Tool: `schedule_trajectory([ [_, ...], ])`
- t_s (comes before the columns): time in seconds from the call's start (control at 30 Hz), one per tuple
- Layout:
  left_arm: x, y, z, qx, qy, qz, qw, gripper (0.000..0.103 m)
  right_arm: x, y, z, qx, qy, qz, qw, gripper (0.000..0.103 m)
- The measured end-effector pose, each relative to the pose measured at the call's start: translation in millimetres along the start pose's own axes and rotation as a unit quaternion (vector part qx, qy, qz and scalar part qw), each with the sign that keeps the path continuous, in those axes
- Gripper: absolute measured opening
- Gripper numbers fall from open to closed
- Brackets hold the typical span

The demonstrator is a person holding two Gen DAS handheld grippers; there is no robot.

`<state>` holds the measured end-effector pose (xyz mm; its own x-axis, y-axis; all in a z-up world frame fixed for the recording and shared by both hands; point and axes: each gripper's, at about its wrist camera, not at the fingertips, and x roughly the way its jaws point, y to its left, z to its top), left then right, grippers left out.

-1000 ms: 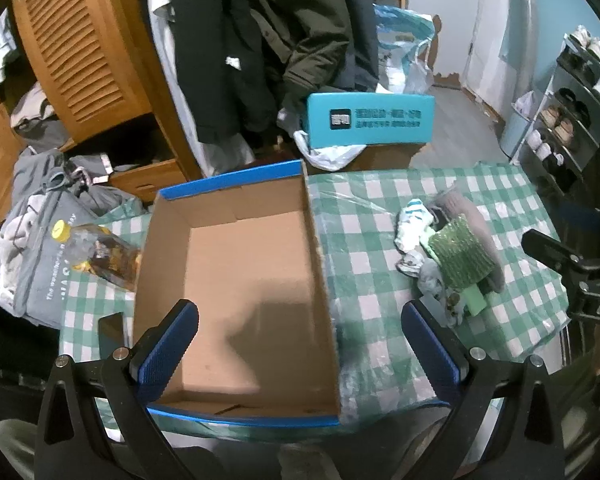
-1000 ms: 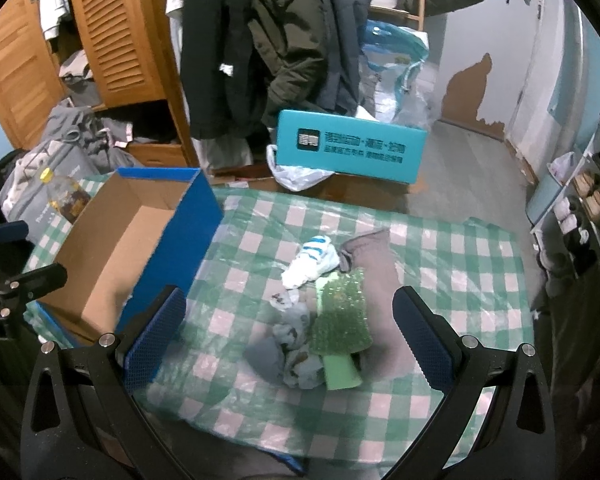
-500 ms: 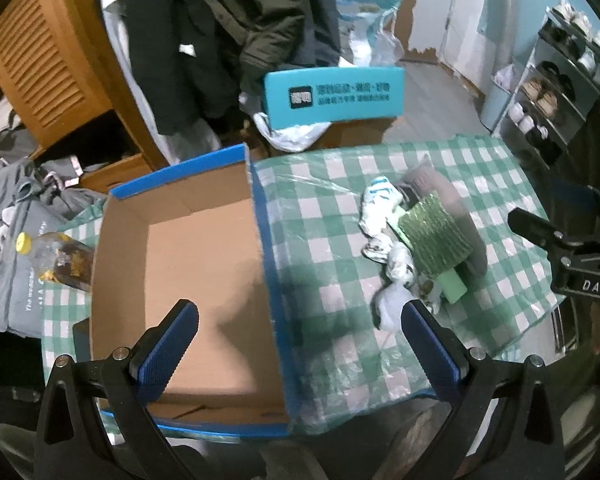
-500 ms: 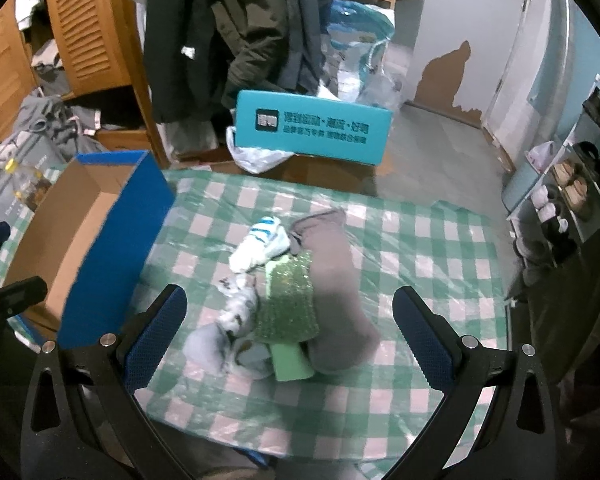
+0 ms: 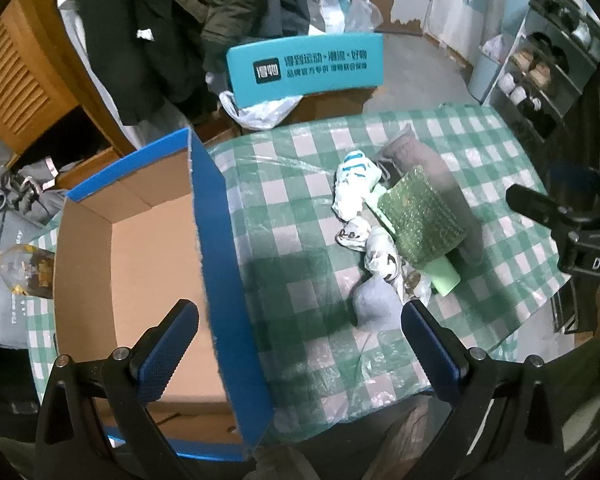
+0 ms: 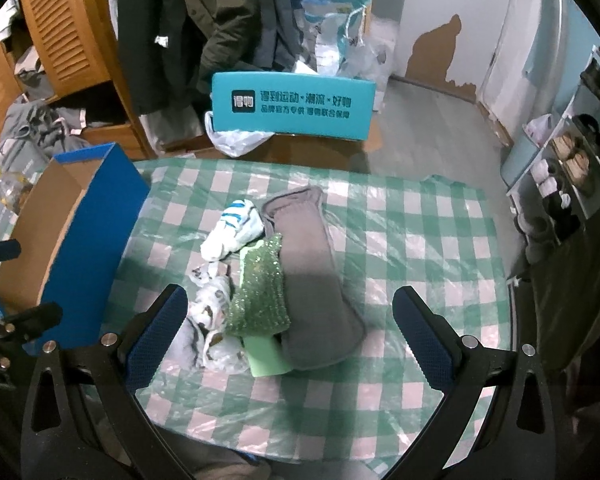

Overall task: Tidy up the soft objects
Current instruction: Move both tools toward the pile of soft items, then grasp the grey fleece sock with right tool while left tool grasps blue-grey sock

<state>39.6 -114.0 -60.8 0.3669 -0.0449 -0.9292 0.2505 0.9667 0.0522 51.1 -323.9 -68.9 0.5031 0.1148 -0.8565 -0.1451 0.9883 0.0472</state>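
Observation:
A pile of soft things lies on the green checked tablecloth [image 6: 412, 216]: a grey cloth [image 6: 312, 272], a glittery green sponge [image 6: 260, 296], a white and blue sock [image 6: 232, 232] and patterned socks [image 6: 208, 312]. The same pile shows in the left wrist view, with the sponge [image 5: 420, 216] and a grey sock [image 5: 374, 302]. An empty blue cardboard box [image 5: 140, 264] stands to the left. My left gripper [image 5: 300, 344] is open above the box's right wall. My right gripper [image 6: 290, 332] is open, hovering near the pile's near end.
A teal box [image 6: 294, 106] sits behind the table over a white plastic bag. Coats hang beside a wooden wardrobe [image 6: 66, 28]. A bottle [image 5: 20, 268] lies on grey bags left of the box. A shoe rack [image 6: 572, 156] stands at right.
The left gripper has swung right, from over the box toward the pile. The right gripper has moved forward and lower, so the pile sits between its fingers in view.

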Motion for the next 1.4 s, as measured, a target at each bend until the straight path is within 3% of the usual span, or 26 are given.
schedule_trajectory([
  [0.7, 66, -31, 22, 0.022, 0.043, 0.011, 0.9988, 0.102, 66, -40, -2, 0.018, 0.067, -0.045, 0.997, 0.102],
  [1.4, 123, -35, 31, 0.016, 0.089, -0.008, 0.9959, 0.102, 127, -36, -5, 0.017, 0.120, -0.014, 0.993, 0.102],
])
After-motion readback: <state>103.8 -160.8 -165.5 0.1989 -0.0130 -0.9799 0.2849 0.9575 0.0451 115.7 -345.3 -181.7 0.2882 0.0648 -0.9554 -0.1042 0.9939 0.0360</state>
